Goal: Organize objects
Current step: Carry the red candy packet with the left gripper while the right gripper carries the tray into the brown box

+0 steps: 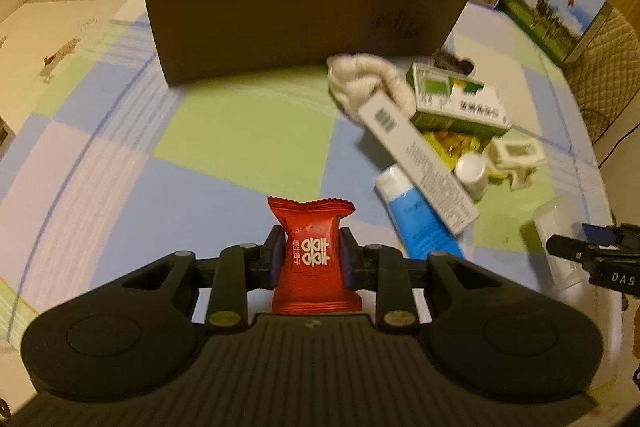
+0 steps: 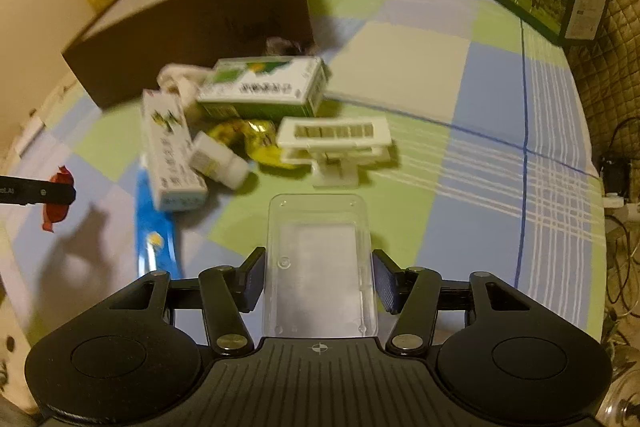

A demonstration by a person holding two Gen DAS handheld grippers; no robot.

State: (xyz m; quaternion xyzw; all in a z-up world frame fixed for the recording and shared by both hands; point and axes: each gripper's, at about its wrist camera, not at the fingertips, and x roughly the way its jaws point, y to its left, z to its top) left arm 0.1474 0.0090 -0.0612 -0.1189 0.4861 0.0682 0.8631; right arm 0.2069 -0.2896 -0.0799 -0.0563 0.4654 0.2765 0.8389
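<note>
Since red candy packet (image 1: 313, 259) sits clamped in left gripper (image 1: 312, 254) above near cloth, squeeze middle gently: light, crinkly, slippery foil. Right gripper (image 2: 319, 277) apart around clear plastic case (image 2: 319, 259): stiff, slick, grab long sides.

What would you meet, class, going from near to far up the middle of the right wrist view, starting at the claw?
Right claw around the clear plastic box → white plastic rack → green carton → brown cardboard box.
</note>
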